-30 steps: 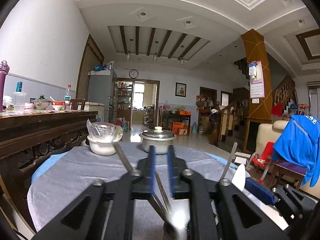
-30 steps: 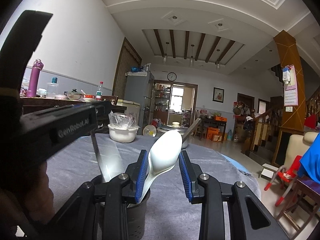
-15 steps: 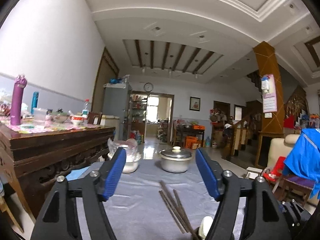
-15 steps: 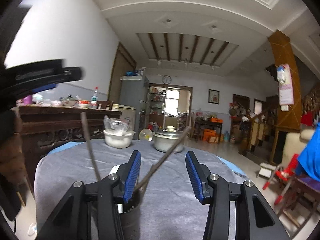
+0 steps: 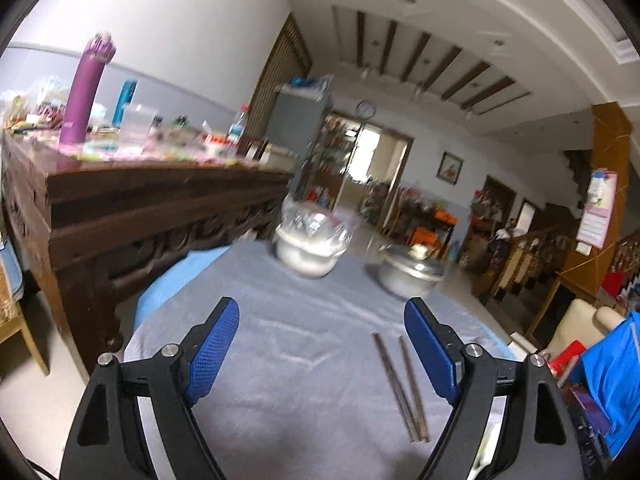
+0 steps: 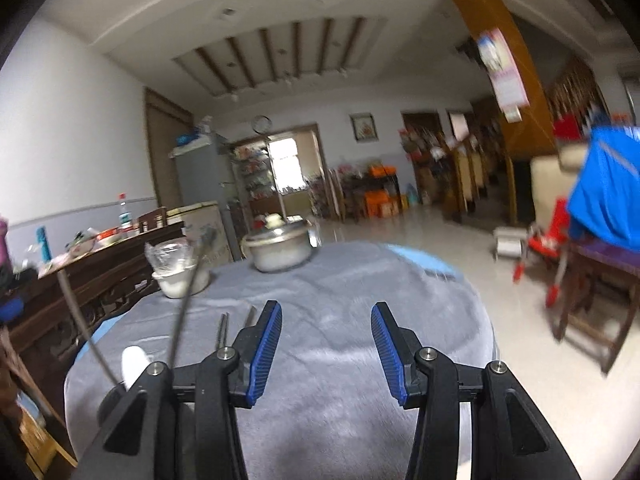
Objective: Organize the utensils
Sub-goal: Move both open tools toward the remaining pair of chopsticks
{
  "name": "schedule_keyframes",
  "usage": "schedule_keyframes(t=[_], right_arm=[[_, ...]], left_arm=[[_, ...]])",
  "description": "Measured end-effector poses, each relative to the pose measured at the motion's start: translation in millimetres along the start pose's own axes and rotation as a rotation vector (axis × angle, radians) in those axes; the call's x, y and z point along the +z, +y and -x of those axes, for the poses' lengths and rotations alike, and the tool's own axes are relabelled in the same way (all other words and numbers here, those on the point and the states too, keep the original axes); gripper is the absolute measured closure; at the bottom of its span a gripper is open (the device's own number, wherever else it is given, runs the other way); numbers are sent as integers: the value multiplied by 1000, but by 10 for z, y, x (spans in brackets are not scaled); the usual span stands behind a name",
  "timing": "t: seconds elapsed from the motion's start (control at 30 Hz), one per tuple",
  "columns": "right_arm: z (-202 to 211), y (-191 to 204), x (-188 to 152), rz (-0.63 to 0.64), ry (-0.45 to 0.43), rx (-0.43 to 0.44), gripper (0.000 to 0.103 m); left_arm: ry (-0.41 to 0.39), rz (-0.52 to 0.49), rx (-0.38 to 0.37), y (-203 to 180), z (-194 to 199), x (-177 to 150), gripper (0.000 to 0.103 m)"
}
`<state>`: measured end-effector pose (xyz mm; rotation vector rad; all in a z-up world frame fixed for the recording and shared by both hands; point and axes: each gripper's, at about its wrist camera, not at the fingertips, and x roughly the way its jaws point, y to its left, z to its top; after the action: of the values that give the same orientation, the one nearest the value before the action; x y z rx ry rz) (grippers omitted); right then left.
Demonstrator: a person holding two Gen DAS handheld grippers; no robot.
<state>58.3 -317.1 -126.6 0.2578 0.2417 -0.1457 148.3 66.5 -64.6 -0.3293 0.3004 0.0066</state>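
Note:
A pair of dark chopsticks (image 5: 400, 388) lies on the grey tablecloth (image 5: 300, 360), just inside my left gripper's right finger. My left gripper (image 5: 322, 344) is open and empty above the cloth. My right gripper (image 6: 326, 350) is open and empty too. To its lower left, a dark utensil holder (image 6: 110, 400) holds a white spoon (image 6: 134, 362) and two thin metal handles (image 6: 188, 300) that lean outward. The chopsticks (image 6: 234, 330) also show in the right wrist view, beyond the left finger.
A white bowl covered with plastic (image 5: 310, 246) and a lidded metal pot (image 5: 412, 274) stand at the table's far side. A dark carved sideboard (image 5: 120, 216) runs along the left. A chair with blue cloth (image 6: 604, 208) stands right of the table.
My left gripper opened and let go of a metal utensil; my right gripper opened and let go of the white spoon, now in the holder. Both grippers drew back and swung apart.

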Motion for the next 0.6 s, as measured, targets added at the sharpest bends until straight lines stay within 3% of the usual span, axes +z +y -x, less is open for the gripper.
schedule_keyframes(t=[0.33,0.6], right_arm=[[-316,-380,-111,-118,160,-5,53],[-589,-437,-103,-117,234,14,53]], left_arm=[[279,-26,88,148,-574,-321,18],[373,-56,117,153,-819,-480,18]])
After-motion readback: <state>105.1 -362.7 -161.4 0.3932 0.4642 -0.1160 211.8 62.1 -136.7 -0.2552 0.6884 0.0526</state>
